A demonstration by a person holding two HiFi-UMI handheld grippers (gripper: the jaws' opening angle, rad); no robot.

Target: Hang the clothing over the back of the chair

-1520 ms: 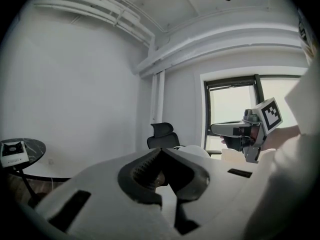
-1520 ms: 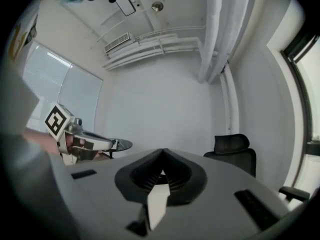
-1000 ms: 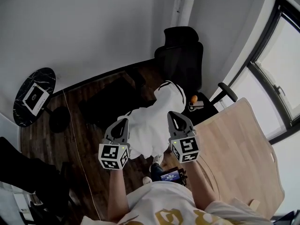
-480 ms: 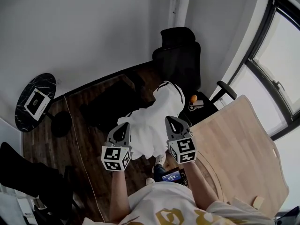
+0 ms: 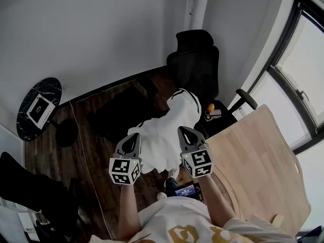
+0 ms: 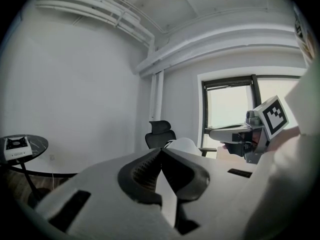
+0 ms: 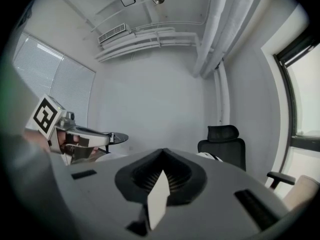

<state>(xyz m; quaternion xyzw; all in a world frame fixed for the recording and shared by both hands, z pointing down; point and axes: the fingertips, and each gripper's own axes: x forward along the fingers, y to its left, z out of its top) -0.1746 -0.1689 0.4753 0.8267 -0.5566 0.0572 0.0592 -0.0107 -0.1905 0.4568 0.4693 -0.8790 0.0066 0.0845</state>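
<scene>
A white garment with dark trim (image 5: 164, 133) hangs spread between my two grippers, above the dark floor. My left gripper (image 5: 133, 139) is shut on its left edge and my right gripper (image 5: 183, 133) is shut on its right edge. In the left gripper view the jaws meet on white cloth at the left gripper (image 6: 160, 152). The right gripper (image 7: 161, 153) shows a strip of cloth pinched in its jaws. The black office chair (image 5: 195, 59) stands beyond the garment against the wall, its back facing me. It also shows as the chair (image 6: 160, 133) and the chair (image 7: 225, 144).
A round dark side table (image 5: 38, 108) with a white box on it stands at the left. A light wooden table (image 5: 258, 161) fills the right, under a window. The chair's armrest (image 5: 246, 97) sticks out near that table. A dark shape lies at the lower left.
</scene>
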